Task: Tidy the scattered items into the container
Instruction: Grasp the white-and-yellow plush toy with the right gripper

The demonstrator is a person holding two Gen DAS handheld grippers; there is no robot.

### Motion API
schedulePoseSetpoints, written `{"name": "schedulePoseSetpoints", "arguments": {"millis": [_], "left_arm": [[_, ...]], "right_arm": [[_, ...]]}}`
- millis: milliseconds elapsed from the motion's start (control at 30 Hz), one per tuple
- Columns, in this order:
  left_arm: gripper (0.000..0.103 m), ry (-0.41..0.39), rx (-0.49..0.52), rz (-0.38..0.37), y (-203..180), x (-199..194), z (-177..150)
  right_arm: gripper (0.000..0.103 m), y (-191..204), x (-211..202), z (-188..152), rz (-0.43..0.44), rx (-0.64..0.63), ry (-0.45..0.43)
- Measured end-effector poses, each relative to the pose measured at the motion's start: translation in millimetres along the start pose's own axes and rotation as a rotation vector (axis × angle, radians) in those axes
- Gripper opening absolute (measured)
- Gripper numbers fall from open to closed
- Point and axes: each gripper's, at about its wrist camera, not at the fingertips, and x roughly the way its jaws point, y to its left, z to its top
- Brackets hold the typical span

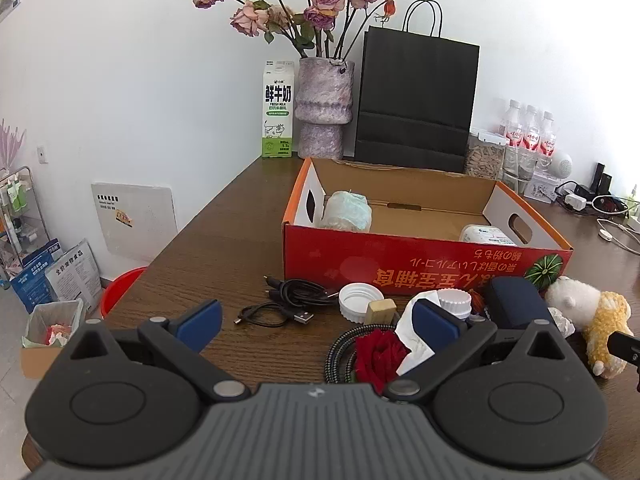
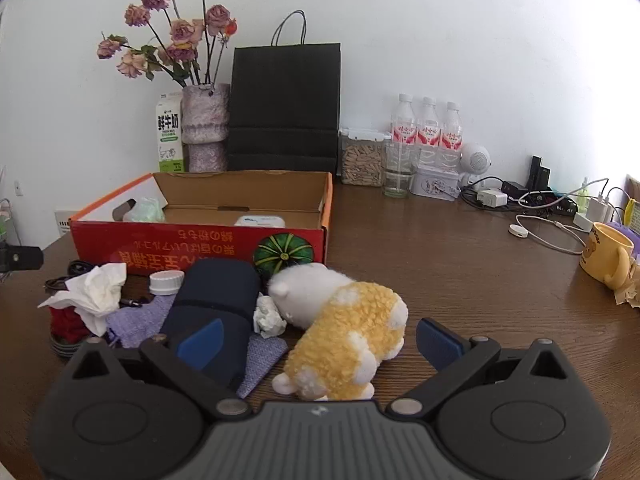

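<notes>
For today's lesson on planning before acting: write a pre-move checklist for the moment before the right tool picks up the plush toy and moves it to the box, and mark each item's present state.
1. Right tool open: ok, fingers spread wide.
2. Plush toy lined up between the fingers: ok, it lies on the table ahead of them.
3. Toy free of neighbours: not ok, a crumpled tissue and the navy pouch sit against it.
4. Room in the red cardboard box: ok, bare floor shows.
5. Left tool out of the way: ok, open and empty over the cables.
6. Toy's weight: cannot tell.
</notes>
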Motion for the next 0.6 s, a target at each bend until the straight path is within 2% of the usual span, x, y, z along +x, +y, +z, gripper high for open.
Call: {"name": "schedulePoseSetpoints", "arguments": {"millis": [100,267,333,400,500,600], "left_arm": [[0.103,0.008,0.001,0.008,1.7,2.3,-1.8],[0.103,0.032,-0.013,0.018,5.1,9.3,-4.1],[0.103,0.039,-0.011,0.017,4.9,10.3,-5.6],[0.103,0.044,-0.003,0.012,3.1,11.7,-7.0],[0.103,0.056,0.007,0.002,-2.5,18.3,-7.8],[0.103,0.073,0.015,-0.017,-10.9,26.9,-7.7]], "right_arm": [[0.103,-7.8,18.1,-0.3,-0.033,0.019,0.043],[0.100,-20.7,50.2,3.7,-0.038,0.059,0.114],[0.088,-25.1,65.2,2.7,-0.051,0.073,0.152],[0.065,-30.1,76.4,-0.8,-0.031,0.094,0.186],[0.053,-34.4,76.4,-6.5,-0.024,0.119,0.146],[0.049,-38.1,73.1,-12.3,-0.019,0.148,0.106]]}}
